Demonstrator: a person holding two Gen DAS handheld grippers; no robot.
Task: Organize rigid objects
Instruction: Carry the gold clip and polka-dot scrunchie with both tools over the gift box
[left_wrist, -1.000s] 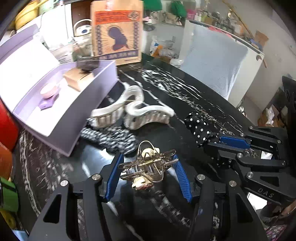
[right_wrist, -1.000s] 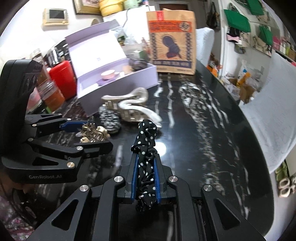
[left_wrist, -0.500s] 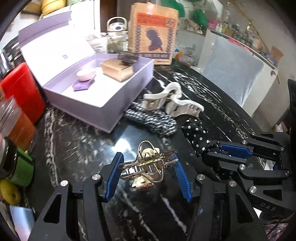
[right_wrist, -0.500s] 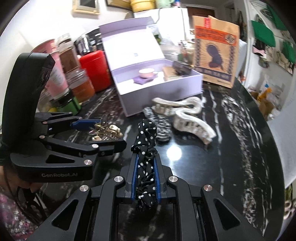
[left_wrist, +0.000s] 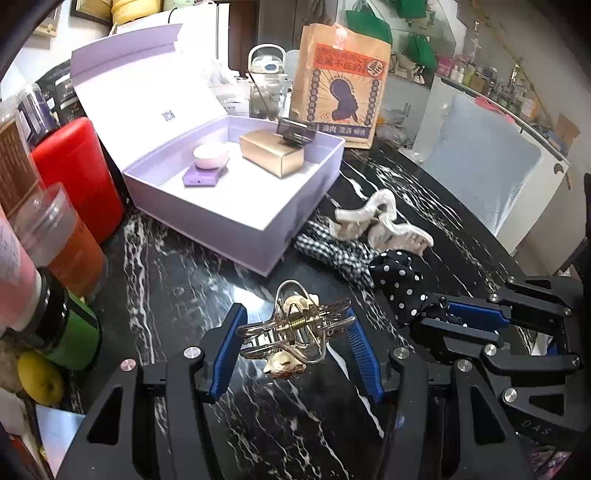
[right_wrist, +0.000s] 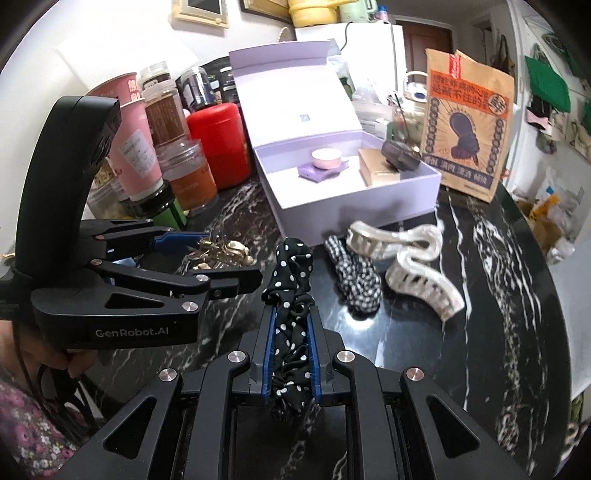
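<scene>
While cluttered shelves ring the black marble table (left_wrist: 155, 280), left tool (left_wrist: 293, 334) clamps gold claw clip (left_wrist: 291, 338); right tool (right_wrist: 290, 345) pinches polka-dot scrunchie (right_wrist: 290, 291).

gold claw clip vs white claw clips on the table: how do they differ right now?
The gold claw clip is thin metal wire; the white claw clips are chunky, pearly plastic. The gold clip is held off the table between the left gripper's pads; the white pair lies on the black marble table beside the lilac box. The gold one looks smaller. All are toothed spring claws, all still outside the box.
</scene>
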